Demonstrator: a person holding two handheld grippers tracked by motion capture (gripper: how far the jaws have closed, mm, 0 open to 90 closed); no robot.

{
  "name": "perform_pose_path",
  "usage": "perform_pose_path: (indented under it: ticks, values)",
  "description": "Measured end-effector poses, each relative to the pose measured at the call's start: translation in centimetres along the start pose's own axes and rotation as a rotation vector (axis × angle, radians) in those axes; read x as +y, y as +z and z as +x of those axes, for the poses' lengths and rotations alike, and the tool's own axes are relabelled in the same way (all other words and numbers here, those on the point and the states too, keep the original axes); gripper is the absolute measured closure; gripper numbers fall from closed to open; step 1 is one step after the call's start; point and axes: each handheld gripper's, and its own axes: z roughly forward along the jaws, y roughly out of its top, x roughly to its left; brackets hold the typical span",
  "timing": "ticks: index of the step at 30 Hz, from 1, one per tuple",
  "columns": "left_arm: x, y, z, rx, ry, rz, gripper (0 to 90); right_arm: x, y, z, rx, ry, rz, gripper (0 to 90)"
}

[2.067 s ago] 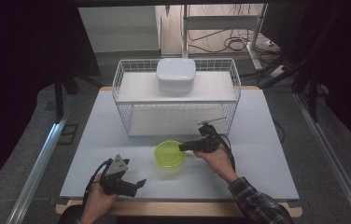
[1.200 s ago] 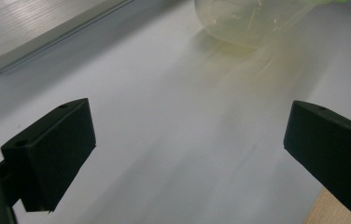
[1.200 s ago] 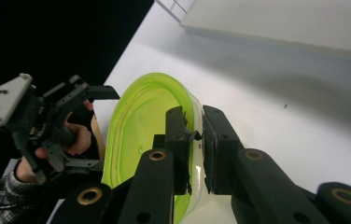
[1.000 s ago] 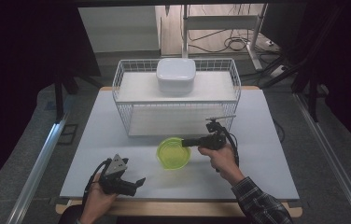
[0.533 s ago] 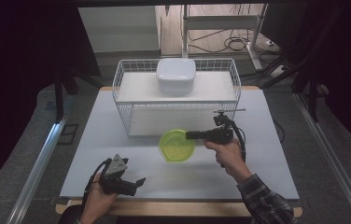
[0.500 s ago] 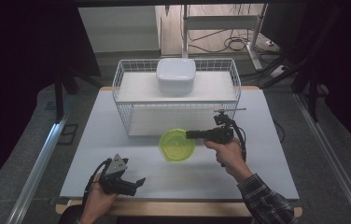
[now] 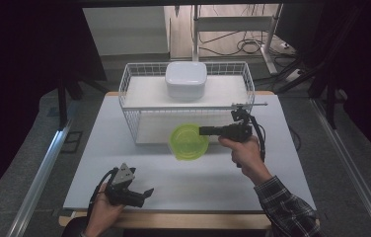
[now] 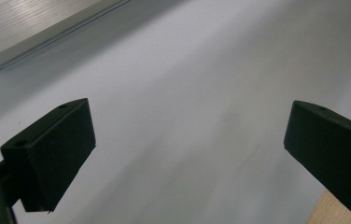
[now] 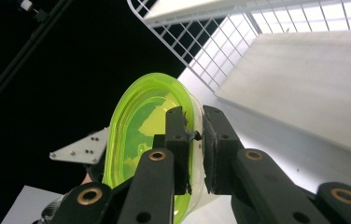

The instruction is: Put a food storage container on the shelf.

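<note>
A translucent lime-green bowl [image 7: 189, 142] hangs above the table just in front of the white wire rack [image 7: 129, 98]. My right gripper [image 7: 202, 131] is shut on its right rim, arm reaching in from the right. In the right gripper view the bowl [image 9: 136, 126] stands tilted on edge with the rim pinched at my right gripper [image 9: 195, 137]. My left gripper [image 7: 146, 192] rests near the table's front left edge, held in a hand. In the left gripper view the left gripper [image 8: 187, 154] is open wide over bare white tabletop.
The two-level wire rack carries a white lidded container [image 7: 186, 79] on its upper shelf. Its lower shelf [image 9: 313, 84] is bare. The white table [image 7: 292, 148] has a wooden front edge [image 7: 188, 219]. Dark floor and metal rails surround it.
My right gripper has lifted the green bowl off the table and carried it up and toward the rack. The left gripper has stayed put.
</note>
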Motion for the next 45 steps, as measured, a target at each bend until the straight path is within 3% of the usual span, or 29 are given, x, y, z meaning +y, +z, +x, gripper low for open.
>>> perform_pose_path:
  ticks: [32, 45]
  values:
    - [-0.1, 0.1, 0.3, -0.009, -0.024, 0.001, 1.2, 5.8, -1.8, 3.1, 0.023, -0.022, -0.108, 81.8]
    - [-0.1, 0.1, 0.3, -0.014, -0.026, 0.004, 1.2, 9.5, -2.4, 4.3, 0.0, -0.02, -0.192, 81.7]
